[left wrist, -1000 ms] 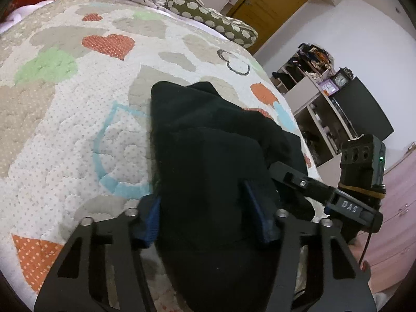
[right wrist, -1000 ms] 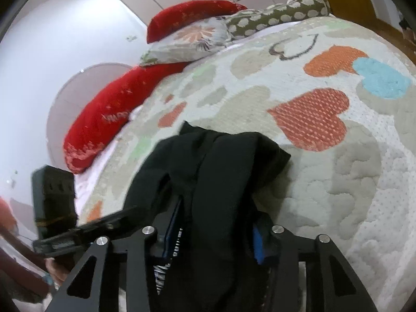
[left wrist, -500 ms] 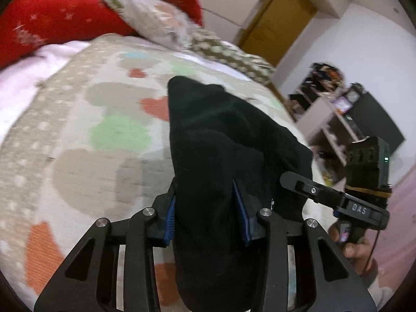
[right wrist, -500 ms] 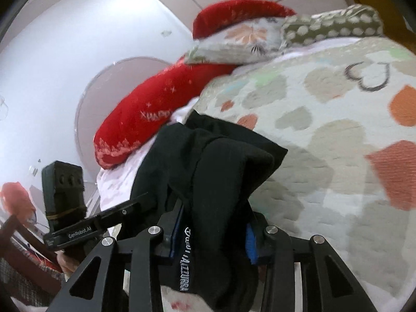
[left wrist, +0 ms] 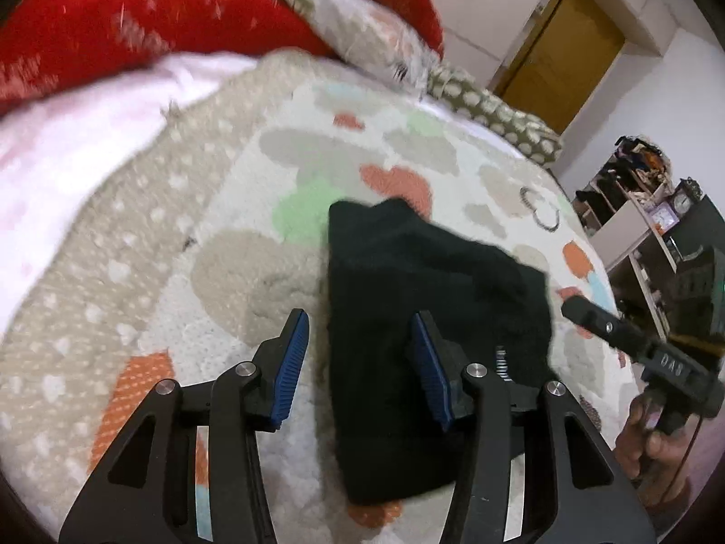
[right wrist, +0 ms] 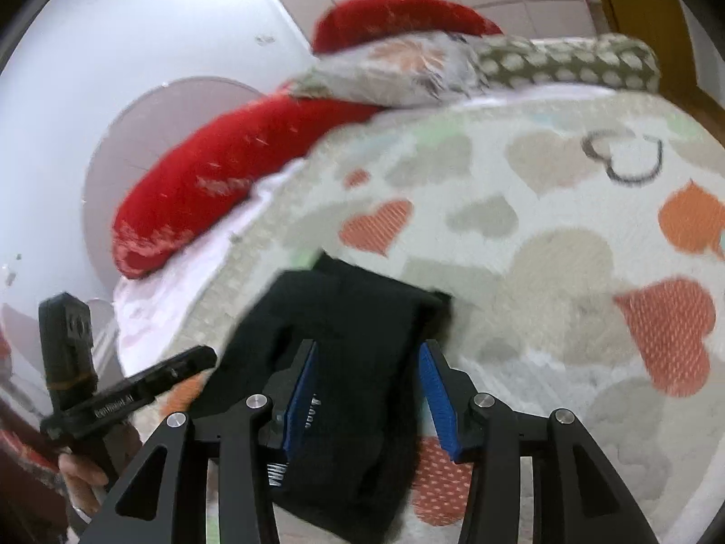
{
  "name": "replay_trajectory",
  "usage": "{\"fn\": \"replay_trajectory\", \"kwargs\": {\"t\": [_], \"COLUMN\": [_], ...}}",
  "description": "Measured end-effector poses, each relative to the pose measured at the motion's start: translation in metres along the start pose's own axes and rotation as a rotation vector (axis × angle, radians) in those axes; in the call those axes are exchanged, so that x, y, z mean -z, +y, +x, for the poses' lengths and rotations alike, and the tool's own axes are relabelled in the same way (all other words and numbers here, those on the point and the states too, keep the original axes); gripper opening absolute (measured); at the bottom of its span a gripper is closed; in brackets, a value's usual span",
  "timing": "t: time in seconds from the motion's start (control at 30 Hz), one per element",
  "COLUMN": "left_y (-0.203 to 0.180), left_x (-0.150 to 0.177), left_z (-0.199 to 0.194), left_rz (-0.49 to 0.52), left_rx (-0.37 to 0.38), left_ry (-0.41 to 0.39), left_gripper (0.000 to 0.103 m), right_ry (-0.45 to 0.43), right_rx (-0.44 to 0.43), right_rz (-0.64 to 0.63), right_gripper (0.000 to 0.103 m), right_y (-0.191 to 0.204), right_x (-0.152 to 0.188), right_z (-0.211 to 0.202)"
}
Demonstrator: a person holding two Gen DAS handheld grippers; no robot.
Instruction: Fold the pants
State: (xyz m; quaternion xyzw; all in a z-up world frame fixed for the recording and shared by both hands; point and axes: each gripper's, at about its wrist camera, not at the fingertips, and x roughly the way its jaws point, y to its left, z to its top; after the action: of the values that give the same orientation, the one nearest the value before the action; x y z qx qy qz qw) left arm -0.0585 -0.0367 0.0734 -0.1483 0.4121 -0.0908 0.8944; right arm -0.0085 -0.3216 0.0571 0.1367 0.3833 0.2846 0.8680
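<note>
**Both claws let go of the folded pants**

The bed (left wrist: 149, 272), under a quilt (right wrist: 566, 281) printed with hearts, fills both views. Red pillows (left wrist: 136, 27) and patterned cushions (right wrist: 566, 59) lie at its far end, and a door (left wrist: 562, 59) and shelves (left wrist: 634, 226) stand beyond it to the right.

The pants (left wrist: 408, 299) now lie as a compact black bundle on the quilt near the bed's near edge. A second ago the cloth was bunched up between both claws and carried above the quilt; half a second ago it was still pinched. Now it rests flat and the cloth sags free of the pads. I judge this to mean the last fold has been laid down and the task is close to done, with perhaps only a tidy-up of the edges left.

The left claw (left wrist: 360, 367) is opening: its left pad (left wrist: 292, 362) stands clear over bare quilt, its right pad sits over the black cloth without squeezing it. It grips nothing.

The right claw (right wrist: 371, 396) is opening too. A strip of the pants (right wrist: 358, 362) with white lettering lies between its blue pads, with a gap showing on the right side, so the cloth is loose there and not clamped. A hand (left wrist: 652, 444) holds that claw's handle at the left view's right edge.
</note>
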Motion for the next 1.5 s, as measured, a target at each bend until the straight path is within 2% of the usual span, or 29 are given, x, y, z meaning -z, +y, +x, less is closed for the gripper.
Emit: {"fn": "replay_trajectory", "kwargs": {"t": [0.13, 0.27, 0.4, 0.6, 0.77, 0.97, 1.13, 1.3, 1.5], "left_y": [-0.017, -0.030, -0.031, -0.030, -0.028, -0.030, -0.033, -0.037, -0.042], "left_x": [0.009, 0.025, 0.036, 0.040, 0.040, 0.042, 0.045, 0.046, 0.043], "left_z": [-0.013, -0.003, 0.011, 0.018, 0.017, 0.014, 0.012, 0.004, -0.014], "left_rz": [0.040, 0.082, 0.111, 0.133, 0.114, 0.108, 0.108, 0.122, 0.131], "left_rx": [0.026, 0.012, -0.050, -0.053, -0.057, -0.087, -0.111, -0.158, -0.203], "left_ry": [-0.032, 0.003, 0.016, 0.000, -0.002, -0.016, -0.033, -0.056, -0.111], "left_gripper": [0.047, 0.047, 0.048, 0.052, 0.052, 0.052, 0.053, 0.053, 0.053], "right_ry": [0.004, 0.040, 0.090, 0.118, 0.107, 0.097, 0.172, 0.135, 0.016], "right_rx": [-0.008, -0.001, 0.043, 0.104, 0.096, 0.128, 0.163, 0.160, 0.163], "right_rz": [-0.063, -0.084, -0.103, -0.161, -0.168, -0.222, -0.228, -0.208, -0.226], "right_gripper": [0.044, 0.044, 0.044, 0.045, 0.045, 0.046, 0.048, 0.048, 0.051], "right_y": [0.020, 0.028, 0.025, 0.026, 0.033, 0.041, 0.036, 0.037, 0.055], "right_x": [-0.007, -0.010, -0.011, -0.008, -0.005, 0.024, 0.054, 0.051, 0.040], "right_z": [0.007, 0.030, 0.055, 0.077, 0.055, 0.014, 0.031, 0.021, -0.013]}}
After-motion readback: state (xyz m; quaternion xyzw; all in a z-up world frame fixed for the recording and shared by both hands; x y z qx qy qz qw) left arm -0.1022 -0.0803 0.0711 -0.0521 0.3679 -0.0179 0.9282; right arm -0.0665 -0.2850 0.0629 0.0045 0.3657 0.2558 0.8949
